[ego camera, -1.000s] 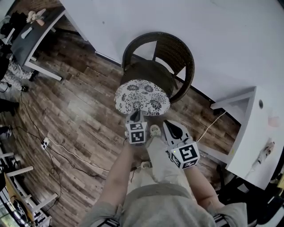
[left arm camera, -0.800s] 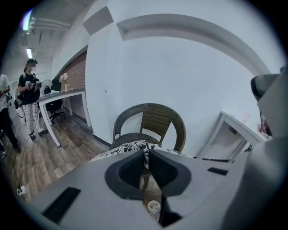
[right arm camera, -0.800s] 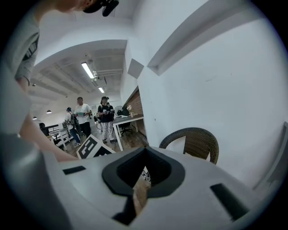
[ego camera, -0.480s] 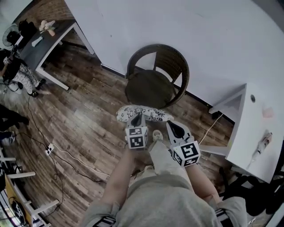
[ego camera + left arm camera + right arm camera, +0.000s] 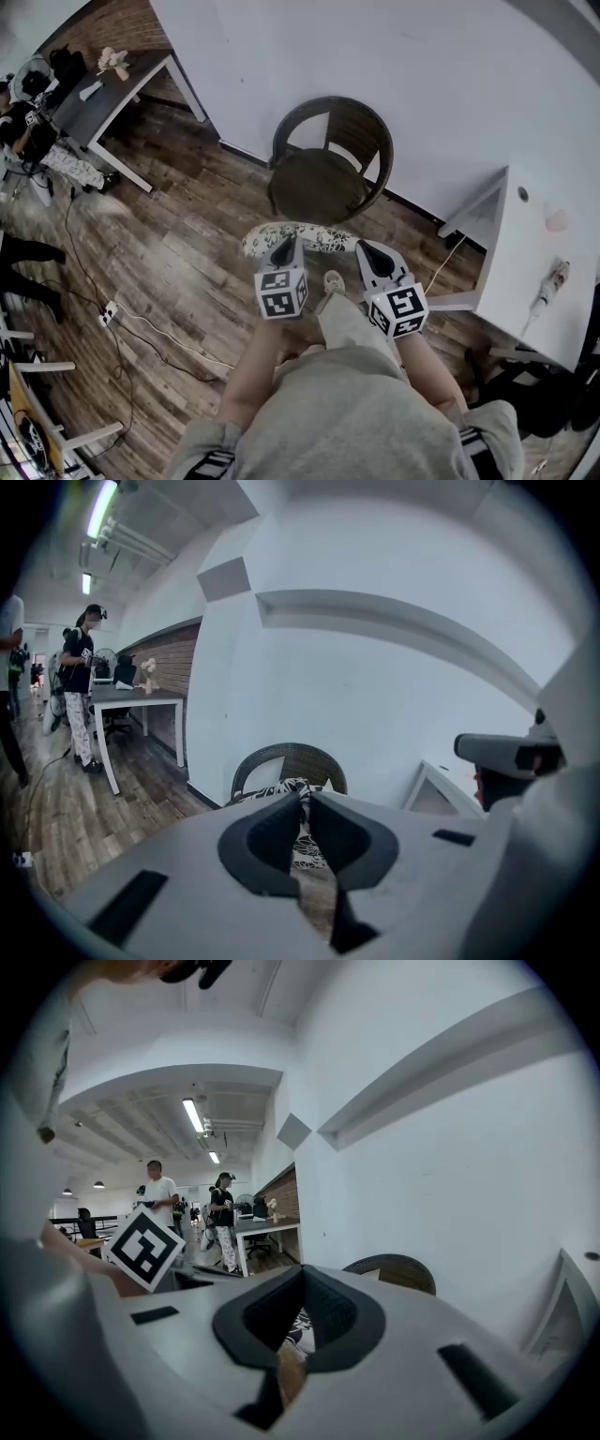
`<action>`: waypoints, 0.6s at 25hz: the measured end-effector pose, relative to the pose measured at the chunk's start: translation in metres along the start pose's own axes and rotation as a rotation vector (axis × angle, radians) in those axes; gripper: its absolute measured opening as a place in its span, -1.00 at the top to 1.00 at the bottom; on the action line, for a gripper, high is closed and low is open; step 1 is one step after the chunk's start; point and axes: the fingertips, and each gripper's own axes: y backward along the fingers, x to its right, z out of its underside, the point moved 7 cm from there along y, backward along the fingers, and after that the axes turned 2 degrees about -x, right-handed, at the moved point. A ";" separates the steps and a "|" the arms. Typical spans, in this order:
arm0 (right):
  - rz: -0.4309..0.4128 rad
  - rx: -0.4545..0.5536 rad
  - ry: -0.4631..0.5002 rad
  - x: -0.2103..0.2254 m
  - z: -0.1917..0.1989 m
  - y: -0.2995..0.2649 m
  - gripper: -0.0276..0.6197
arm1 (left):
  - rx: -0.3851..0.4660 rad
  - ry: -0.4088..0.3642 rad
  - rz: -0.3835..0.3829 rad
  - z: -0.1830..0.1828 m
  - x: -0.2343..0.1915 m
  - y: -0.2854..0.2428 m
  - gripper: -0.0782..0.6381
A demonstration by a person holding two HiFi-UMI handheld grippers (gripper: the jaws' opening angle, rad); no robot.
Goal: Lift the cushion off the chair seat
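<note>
Left claw (image 5: 285, 244) is clenched on the near edge of the floral cushion (image 5: 314, 236). The right claw (image 5: 365, 249) pinches the same edge further right. The cushion hangs between them, clear of the seat of the wicker chair (image 5: 326, 180), just in front of it over the wooden floor (image 5: 178, 244).

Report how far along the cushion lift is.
Done: the cushion is clear of the chair seat, which sits bare. In hand: the left hand-held gripper and right hand-held gripper each clamp its near edge, holding it above the floor. Left: nothing of the lift itself.
</note>
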 end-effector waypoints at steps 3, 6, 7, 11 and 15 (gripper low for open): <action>0.002 0.013 0.009 -0.004 -0.003 0.016 0.93 | 0.032 -0.002 0.012 -0.005 0.007 0.026 0.70; 0.006 0.031 0.019 -0.010 -0.008 0.028 0.93 | 0.062 -0.004 0.020 -0.013 0.010 0.050 0.70; 0.007 0.037 0.021 -0.013 -0.009 0.031 0.93 | 0.071 -0.003 0.024 -0.015 0.010 0.057 0.70; 0.013 0.054 0.026 -0.022 -0.010 0.044 0.93 | 0.106 0.009 0.037 -0.019 0.014 0.086 0.70; 0.021 0.073 0.026 -0.027 -0.010 0.056 0.93 | 0.141 0.014 0.045 -0.021 0.021 0.106 0.70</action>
